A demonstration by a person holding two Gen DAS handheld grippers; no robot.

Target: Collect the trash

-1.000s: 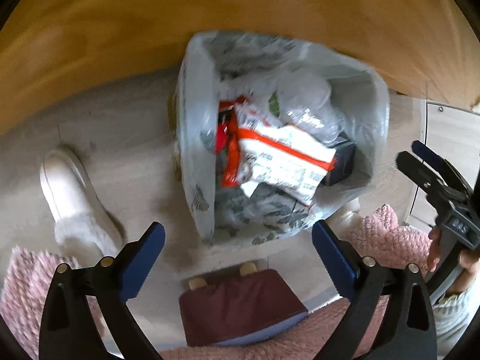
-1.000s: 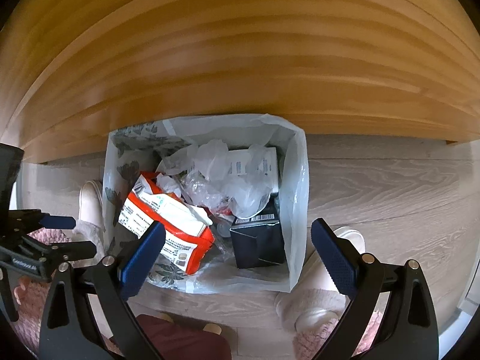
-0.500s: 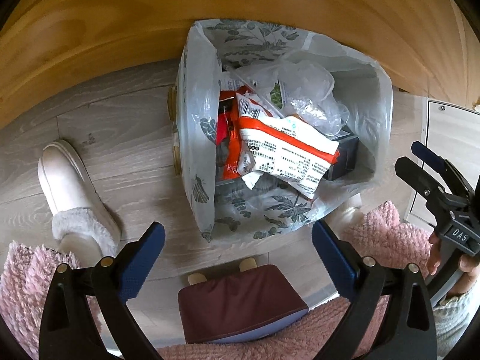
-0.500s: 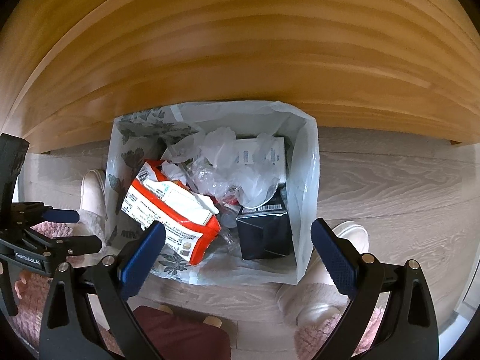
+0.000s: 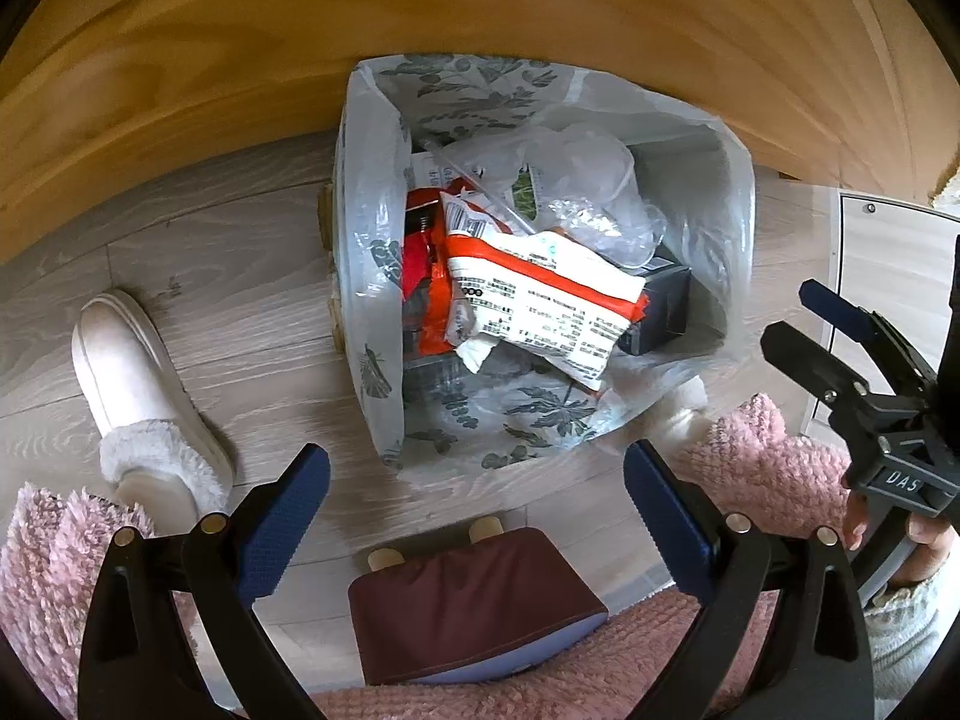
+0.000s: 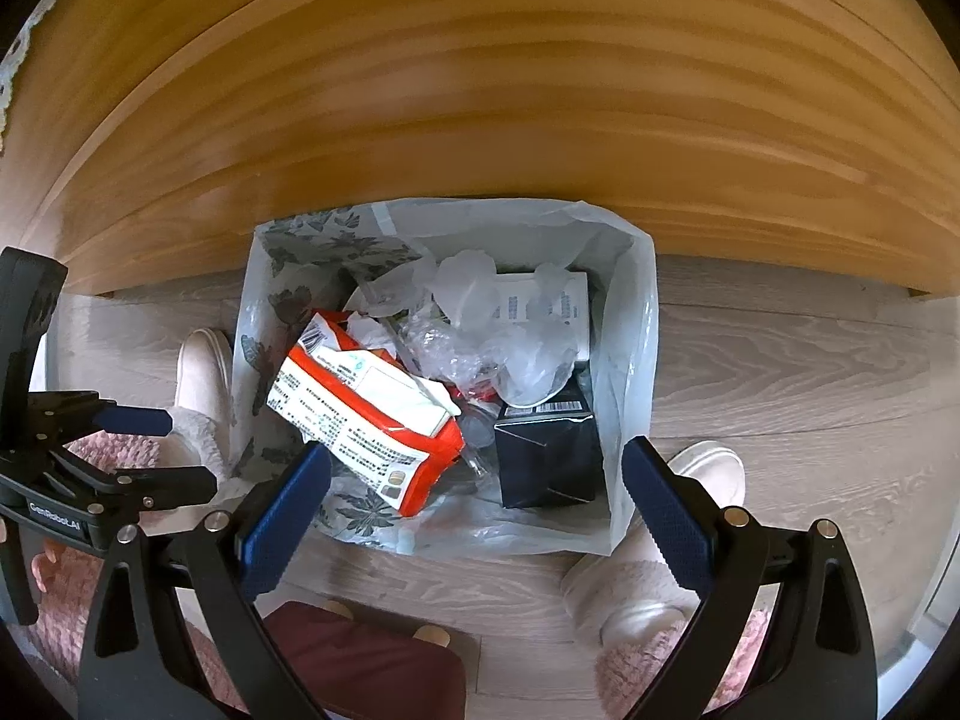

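Both grippers, left gripper and right gripper, spread, unladen | trash bag: translucent, leaf-printed, full of wrappers

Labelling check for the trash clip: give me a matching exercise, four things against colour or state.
Things:
1. snack wrapper
2. box
3. slipper
4. left gripper

Descriptions:
A. black, inside the bag
B. open, holding nothing
C. orange and white, on top of the trash
D. cream, on the floor beside the bag

Pairs: 1-C, 2-A, 3-D, 4-B
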